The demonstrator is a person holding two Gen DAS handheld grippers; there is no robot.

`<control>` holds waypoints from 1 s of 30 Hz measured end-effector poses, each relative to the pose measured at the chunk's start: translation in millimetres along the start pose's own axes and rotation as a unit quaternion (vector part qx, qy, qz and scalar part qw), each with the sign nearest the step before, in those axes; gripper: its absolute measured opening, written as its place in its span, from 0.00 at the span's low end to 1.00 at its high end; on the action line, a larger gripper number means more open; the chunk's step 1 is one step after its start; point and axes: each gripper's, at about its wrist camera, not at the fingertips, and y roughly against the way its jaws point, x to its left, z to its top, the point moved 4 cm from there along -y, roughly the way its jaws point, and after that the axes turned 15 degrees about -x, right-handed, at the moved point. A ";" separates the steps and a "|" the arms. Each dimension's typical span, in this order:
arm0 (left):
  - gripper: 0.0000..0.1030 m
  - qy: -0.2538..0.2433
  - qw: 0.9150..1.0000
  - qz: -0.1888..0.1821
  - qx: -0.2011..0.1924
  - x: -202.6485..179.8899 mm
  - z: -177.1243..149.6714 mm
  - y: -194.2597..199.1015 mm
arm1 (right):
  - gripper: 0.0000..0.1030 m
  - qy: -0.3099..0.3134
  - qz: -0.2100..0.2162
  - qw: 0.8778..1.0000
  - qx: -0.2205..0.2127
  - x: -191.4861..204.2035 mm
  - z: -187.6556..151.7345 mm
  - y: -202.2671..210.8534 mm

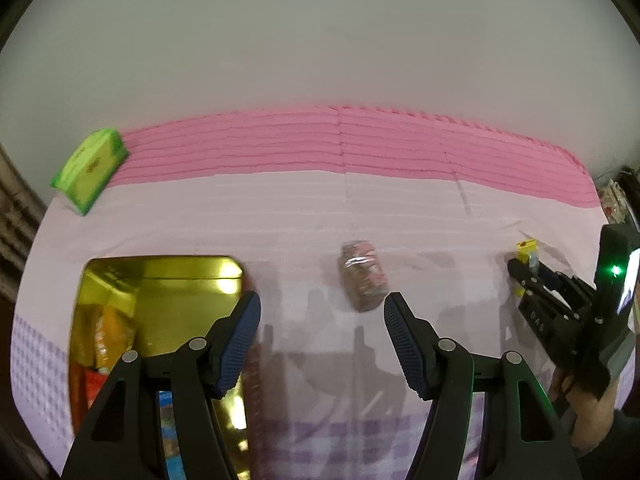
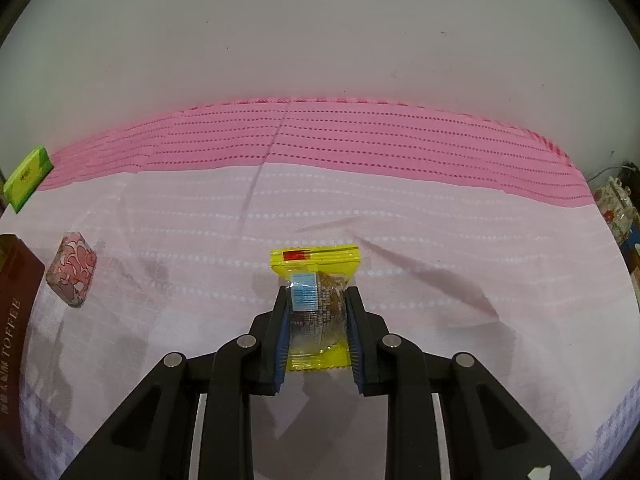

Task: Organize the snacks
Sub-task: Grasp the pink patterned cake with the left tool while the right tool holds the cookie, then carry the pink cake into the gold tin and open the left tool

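Observation:
My right gripper [image 2: 316, 300] is shut on a yellow snack packet [image 2: 316, 264] with a clear window, just above the pink cloth; it also shows in the left wrist view [image 1: 520, 276], with the yellow packet [image 1: 526, 250] between its fingers. My left gripper [image 1: 322, 320] is open and empty, just in front of a pink floral-wrapped snack [image 1: 364, 276], also in the right wrist view [image 2: 72, 270]. An open gold tin [image 1: 160, 288] holding several snack packets sits at the left, under my left finger.
A green tissue pack [image 1: 90, 170] lies at the far left by the wall. A dark red toffee box lid [image 2: 16, 312] stands at the left edge. A floral teapot [image 2: 616, 208] sits off the table's right end. The pink cloth [image 1: 320, 208] covers the table.

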 end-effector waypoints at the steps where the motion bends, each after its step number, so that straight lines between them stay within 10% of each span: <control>1: 0.63 0.001 1.000 -0.002 0.004 -3.2 0.1 -5.4 | 0.23 0.000 0.000 1.000 0.000 0.5 0.3 0.0; 19: 0.49 -0.017 0.998 0.009 0.053 -32.7 -0.4 -80.2 | 0.26 -0.005 0.008 1.000 0.000 -0.8 2.3 -1.7; 30: 0.24 -0.033 0.997 0.001 0.063 -38.2 -14.8 -76.1 | 0.26 -0.005 0.008 1.000 0.000 -0.9 2.1 -1.4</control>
